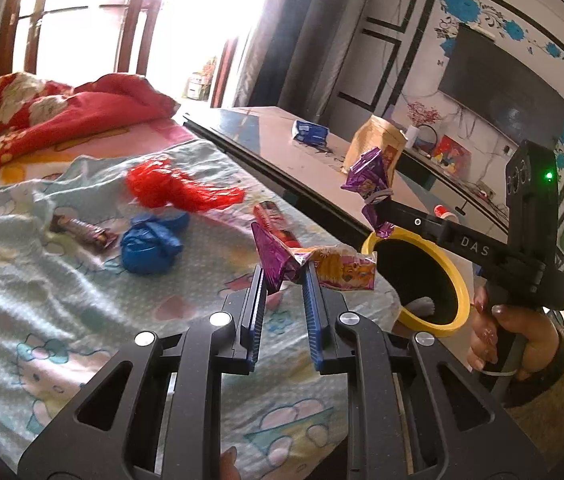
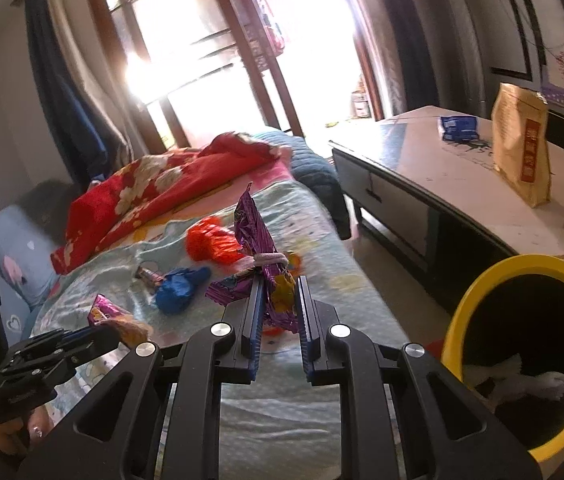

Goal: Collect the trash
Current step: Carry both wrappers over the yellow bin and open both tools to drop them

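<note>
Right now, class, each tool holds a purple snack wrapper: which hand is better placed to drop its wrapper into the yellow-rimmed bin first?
Probably the right. The right tool holds its crumpled purple snack wrapper just above the yellow-rimmed bin; the left tool holds its wrapper over the bed.

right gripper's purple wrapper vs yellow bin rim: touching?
Cannot tell. In the left wrist view the purple wrapper, pinched in the right gripper, overlaps the yellow bin rim at its tail; the right wrist view shows them apart, but that tail is hidden.

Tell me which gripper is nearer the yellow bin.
Right. The right gripper holds its purple wrapper just above the yellow bin rim; the left gripper is beside it over the bed.
</note>
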The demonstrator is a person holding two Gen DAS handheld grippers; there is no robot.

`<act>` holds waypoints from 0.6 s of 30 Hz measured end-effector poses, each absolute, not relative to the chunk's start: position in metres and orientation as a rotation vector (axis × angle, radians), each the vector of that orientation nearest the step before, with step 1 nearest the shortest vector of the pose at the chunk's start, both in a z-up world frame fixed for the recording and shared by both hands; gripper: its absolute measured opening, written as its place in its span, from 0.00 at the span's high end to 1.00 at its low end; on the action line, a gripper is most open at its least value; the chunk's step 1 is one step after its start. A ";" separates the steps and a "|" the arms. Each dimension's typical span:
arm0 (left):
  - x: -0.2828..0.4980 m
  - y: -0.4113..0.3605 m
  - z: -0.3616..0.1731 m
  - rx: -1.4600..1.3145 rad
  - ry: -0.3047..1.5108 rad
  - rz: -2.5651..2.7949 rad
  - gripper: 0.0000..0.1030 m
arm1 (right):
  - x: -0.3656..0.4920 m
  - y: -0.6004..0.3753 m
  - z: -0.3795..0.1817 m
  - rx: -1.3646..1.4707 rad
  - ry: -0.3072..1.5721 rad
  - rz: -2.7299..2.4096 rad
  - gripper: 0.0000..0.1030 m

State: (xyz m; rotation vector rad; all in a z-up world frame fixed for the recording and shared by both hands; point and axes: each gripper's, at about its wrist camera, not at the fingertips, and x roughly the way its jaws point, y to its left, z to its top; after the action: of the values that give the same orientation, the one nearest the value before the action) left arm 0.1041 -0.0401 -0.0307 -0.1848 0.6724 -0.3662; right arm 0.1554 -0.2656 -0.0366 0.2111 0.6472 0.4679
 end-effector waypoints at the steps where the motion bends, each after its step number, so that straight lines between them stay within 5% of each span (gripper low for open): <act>1: 0.105 -0.044 -0.030 -0.181 0.670 -0.373 0.87 | 0.155 -0.271 -0.037 0.217 0.645 0.457 0.85; 18: 0.115 -0.092 -0.031 -0.114 0.669 -0.474 0.87 | 0.146 -0.341 -0.046 0.293 0.637 0.315 0.85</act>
State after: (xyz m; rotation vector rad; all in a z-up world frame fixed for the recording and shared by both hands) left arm 0.1153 -0.0918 -0.0307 -0.1141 0.6687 -0.4743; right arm 0.1460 -0.3413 -0.0459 0.2927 0.6370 0.3153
